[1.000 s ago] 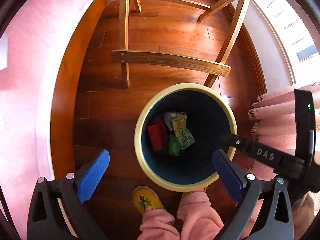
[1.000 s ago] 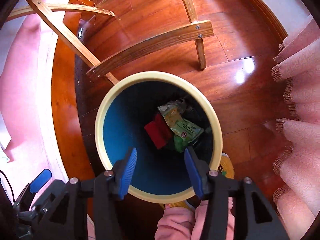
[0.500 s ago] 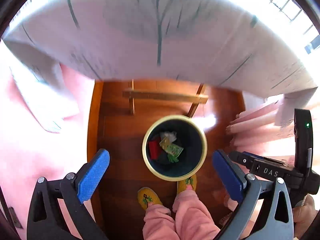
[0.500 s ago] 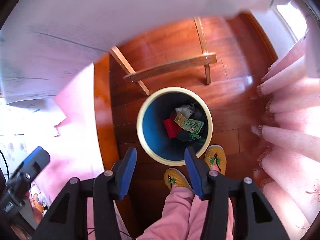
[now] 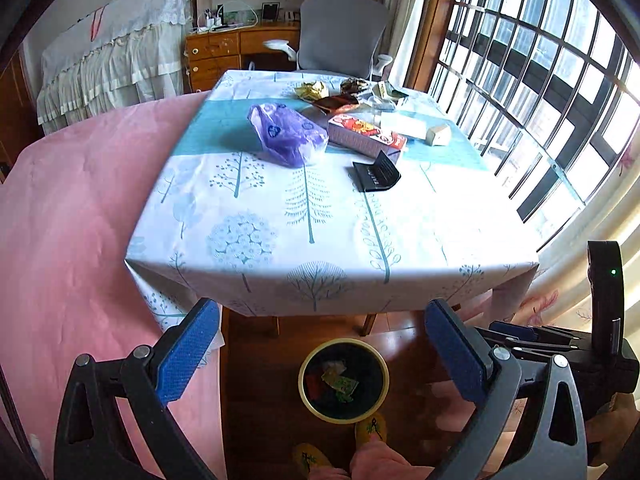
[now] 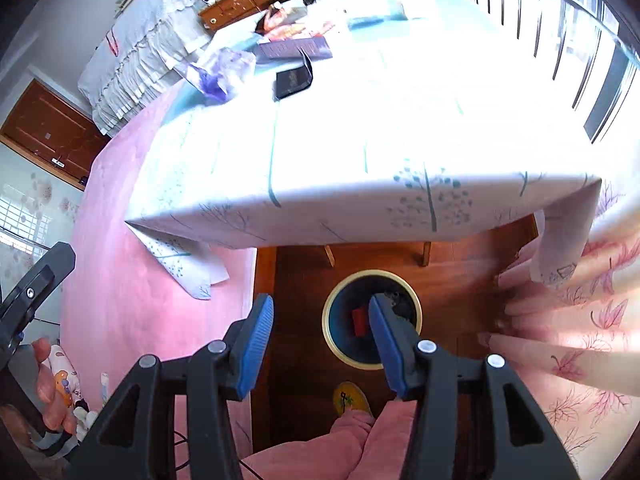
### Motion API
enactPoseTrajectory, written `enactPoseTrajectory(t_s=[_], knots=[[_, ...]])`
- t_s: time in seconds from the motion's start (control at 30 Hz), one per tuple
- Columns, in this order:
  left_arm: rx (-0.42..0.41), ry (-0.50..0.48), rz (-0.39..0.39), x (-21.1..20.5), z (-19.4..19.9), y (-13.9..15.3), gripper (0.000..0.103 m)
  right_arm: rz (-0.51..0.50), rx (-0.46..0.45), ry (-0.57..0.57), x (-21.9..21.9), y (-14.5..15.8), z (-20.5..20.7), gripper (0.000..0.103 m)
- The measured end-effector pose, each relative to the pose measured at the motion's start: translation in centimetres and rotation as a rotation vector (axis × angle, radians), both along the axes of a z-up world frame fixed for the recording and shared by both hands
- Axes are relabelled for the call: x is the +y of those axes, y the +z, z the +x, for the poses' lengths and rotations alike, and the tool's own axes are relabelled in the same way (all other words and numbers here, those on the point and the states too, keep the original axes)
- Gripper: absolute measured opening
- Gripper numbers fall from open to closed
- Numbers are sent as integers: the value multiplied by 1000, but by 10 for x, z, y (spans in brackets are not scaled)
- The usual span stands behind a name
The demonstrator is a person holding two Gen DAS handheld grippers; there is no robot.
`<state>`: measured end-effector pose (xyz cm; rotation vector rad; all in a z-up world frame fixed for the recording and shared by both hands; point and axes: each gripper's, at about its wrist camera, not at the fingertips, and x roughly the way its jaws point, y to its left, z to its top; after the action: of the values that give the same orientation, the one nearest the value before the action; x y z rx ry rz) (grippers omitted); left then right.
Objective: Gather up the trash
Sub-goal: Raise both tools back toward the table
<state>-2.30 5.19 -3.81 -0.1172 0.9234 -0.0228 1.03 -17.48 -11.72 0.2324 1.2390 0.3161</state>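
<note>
We hold both sets of fingers [image 5: 188, 354] [image 6: 258, 346] wide and empty. The trash [image 5: 288, 134] lies on the counter [image 5: 320, 224], well beyond them; the bin [image 5: 343, 380] stands on the floor below.

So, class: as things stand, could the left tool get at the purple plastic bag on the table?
Probably yes. The left tool stands open and empty above the near table edge. The purple plastic bag lies in the open on the tablecloth, nothing in front of it; the pink box sits beside it.
</note>
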Motion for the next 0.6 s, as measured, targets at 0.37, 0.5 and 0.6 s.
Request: enactPoseTrajectory(t_s=[0.37, 0.5, 0.6], knots=[[-79, 53, 13, 35, 2, 53, 93, -17, -202, -16, 23, 79, 24, 50], [-75, 69, -13, 47, 12, 58, 94, -42, -240, 0, 28, 93, 38, 50], [-73, 70, -16, 50, 25, 59, 94, -87, -270, 38, 34, 97, 57, 50]])
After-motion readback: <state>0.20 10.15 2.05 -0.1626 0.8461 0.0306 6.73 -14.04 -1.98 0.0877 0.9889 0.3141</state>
